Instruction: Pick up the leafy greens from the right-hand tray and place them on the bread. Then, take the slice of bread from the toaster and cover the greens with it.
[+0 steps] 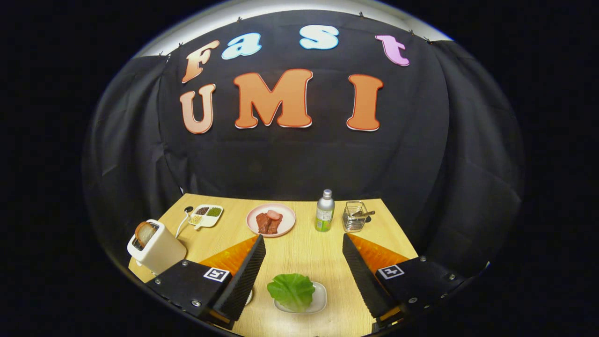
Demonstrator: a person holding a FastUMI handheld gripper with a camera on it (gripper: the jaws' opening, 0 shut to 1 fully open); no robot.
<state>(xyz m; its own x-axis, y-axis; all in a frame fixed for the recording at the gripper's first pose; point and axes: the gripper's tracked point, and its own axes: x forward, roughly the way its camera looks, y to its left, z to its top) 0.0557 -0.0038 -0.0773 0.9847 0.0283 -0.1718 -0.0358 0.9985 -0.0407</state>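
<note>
While gripper [304, 269] hovers with fingers spread wide, nothing between pads, first step looks barely begun. Leafy greens [291, 291] lie on small tray [321, 299], between fingers, at 6 o'clock of desk [299, 252]. Toaster [157, 246] with bread slice [144, 232] at 9 o'clock. Plate [271, 220] at 12, bottle [325, 211] beside. Next move likely: descend, straddle leaf, close gently.
</note>
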